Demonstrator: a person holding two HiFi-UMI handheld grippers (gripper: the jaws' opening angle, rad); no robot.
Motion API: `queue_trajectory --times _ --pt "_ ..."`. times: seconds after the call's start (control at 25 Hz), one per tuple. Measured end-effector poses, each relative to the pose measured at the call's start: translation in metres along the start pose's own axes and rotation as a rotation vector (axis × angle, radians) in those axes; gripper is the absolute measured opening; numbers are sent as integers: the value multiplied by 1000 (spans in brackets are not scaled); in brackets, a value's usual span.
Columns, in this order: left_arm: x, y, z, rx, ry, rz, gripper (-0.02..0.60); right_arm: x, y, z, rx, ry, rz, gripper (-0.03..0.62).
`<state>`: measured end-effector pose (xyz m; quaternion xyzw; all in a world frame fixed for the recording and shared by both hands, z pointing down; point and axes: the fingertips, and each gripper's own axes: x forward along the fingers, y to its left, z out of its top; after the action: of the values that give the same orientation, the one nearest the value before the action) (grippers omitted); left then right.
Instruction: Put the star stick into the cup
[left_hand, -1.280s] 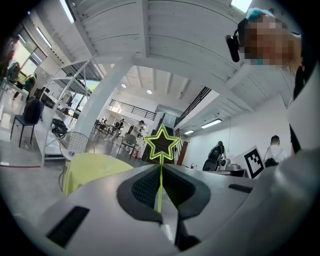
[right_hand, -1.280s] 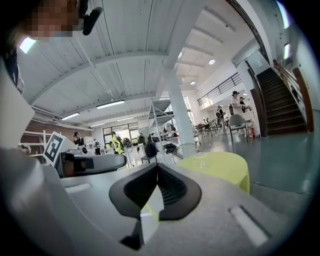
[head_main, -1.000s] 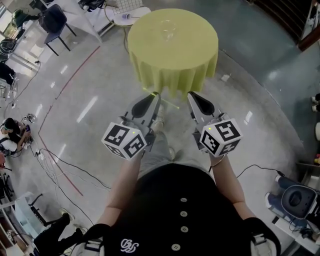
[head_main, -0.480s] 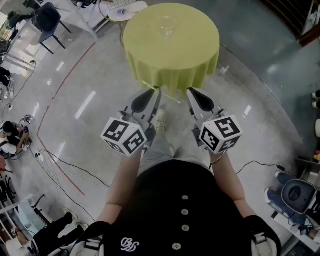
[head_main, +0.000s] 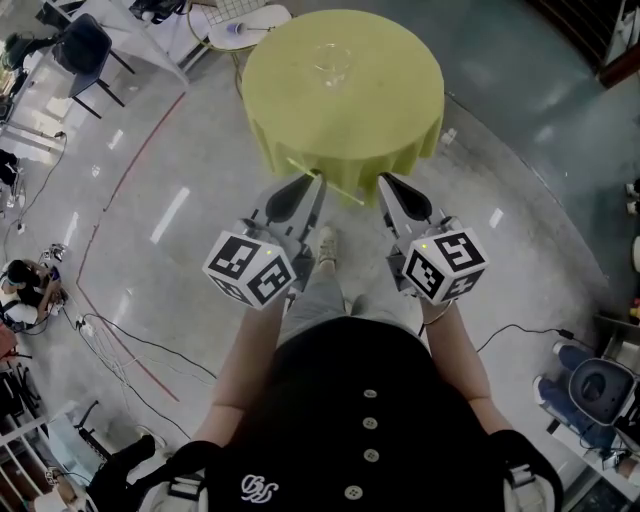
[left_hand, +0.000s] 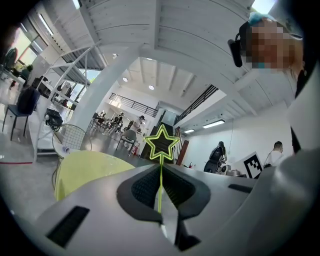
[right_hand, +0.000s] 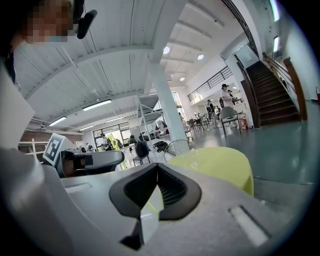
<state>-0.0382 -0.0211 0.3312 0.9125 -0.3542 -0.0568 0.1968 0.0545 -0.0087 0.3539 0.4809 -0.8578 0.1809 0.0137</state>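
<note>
A thin yellow-green star stick (left_hand: 161, 143) stands up between the jaws of my left gripper (left_hand: 161, 172), which is shut on its stem. In the head view the stick (head_main: 345, 187) lies slantwise across the tips of the left gripper (head_main: 312, 186), just before the table's near edge. A clear glass cup (head_main: 335, 62) stands on the far part of the round yellow-green table (head_main: 390, 110). My right gripper (head_main: 386, 184) hangs beside the left one, shut and holding nothing. In the right gripper view (right_hand: 157, 167) its pads meet.
I stand on a grey polished floor a step short of the table. Behind it are a small white table (head_main: 245, 20) and dark chairs (head_main: 85, 45). Cables (head_main: 130, 345) and a red floor line (head_main: 130, 170) run at left, where people sit.
The table has slid lower and nearer in the head view as the person walks towards it. Both grippers keep their pose, the stick still in the left one.
</note>
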Motion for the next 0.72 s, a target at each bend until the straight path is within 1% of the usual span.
queue_trajectory --times 0.36,0.52,0.72 --pt "49 53 32 1 2 -31 21 64 -28 32 -15 -8 -16 3" --pt "79 75 49 1 8 -62 21 94 -48 50 -10 -21 -45 3" --pt "111 103 66 7 3 -75 21 127 -72 65 -3 -33 -66 3"
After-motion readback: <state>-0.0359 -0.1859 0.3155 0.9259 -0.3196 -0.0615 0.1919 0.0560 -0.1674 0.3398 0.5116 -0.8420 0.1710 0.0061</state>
